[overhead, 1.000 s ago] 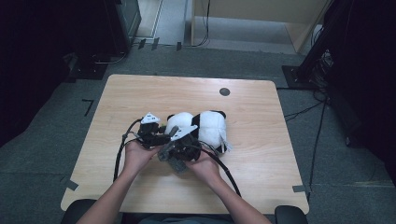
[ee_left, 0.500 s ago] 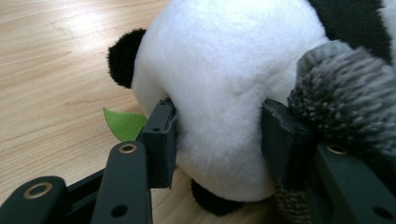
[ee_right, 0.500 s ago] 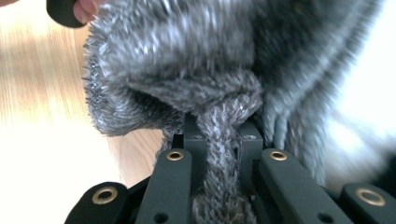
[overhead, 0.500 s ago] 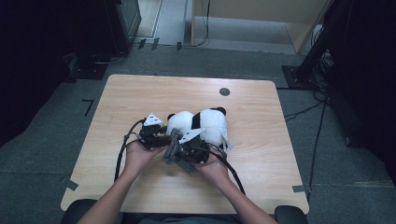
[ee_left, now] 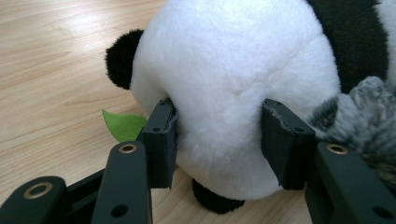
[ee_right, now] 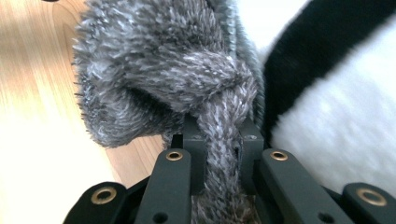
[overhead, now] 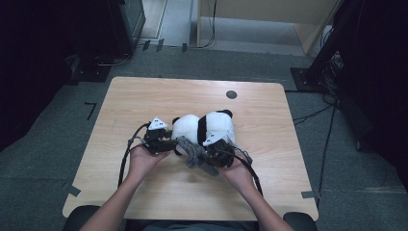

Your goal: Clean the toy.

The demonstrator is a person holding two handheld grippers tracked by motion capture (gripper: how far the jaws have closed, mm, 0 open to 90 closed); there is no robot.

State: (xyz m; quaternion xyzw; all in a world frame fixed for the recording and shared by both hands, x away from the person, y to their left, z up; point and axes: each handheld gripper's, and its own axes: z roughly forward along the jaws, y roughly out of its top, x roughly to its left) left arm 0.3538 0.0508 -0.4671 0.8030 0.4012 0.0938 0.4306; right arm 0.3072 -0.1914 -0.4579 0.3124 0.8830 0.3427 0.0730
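Panda plush is lying mid-bench; left tongs are clamping its white body, right tongs are pinching the grey fuzzy scarf, seemingly knotted already. Wrapping looks partway done; tightening is probably remaining.

Black-and-white plush panda, fuzzy grey scarf, perhaps green felt leaf
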